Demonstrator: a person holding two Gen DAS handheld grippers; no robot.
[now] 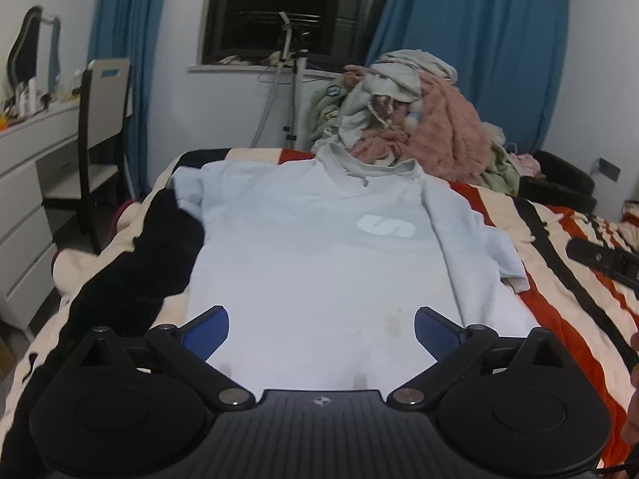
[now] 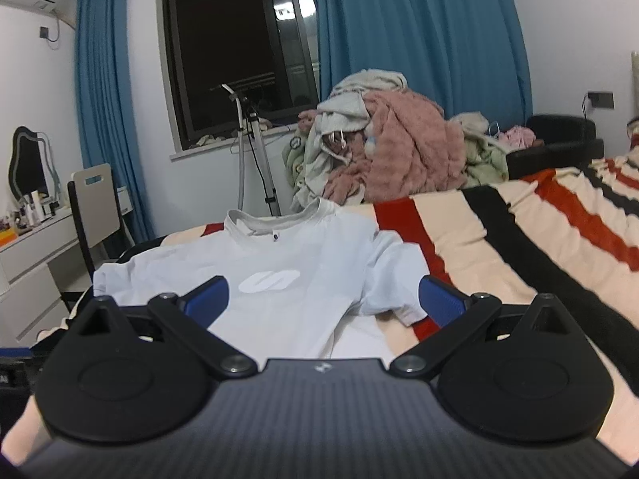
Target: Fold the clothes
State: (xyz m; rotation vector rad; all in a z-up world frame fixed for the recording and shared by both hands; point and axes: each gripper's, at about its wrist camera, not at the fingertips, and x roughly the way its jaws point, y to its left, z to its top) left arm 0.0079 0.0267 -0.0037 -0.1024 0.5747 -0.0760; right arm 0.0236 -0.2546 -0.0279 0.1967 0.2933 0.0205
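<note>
A pale blue T-shirt (image 1: 319, 247) with a white logo lies flat, front up, on the striped bed, collar towards the window. Its sleeve on the right is folded along the body. My left gripper (image 1: 321, 329) hovers over the shirt's lower hem, open, blue pads wide apart with nothing between them. In the right wrist view the same T-shirt (image 2: 279, 283) lies ahead, and my right gripper (image 2: 323, 299) is open over its near right side, holding nothing. The right gripper's black body (image 1: 603, 261) shows at the right edge of the left wrist view.
A dark garment (image 1: 139, 263) lies along the shirt's left side. A heap of pink, grey and green clothes (image 1: 411, 119) sits at the far end of the bed. The striped blanket (image 2: 519, 247) spreads to the right. A chair (image 1: 100, 135) and white drawers (image 1: 28, 183) stand at left.
</note>
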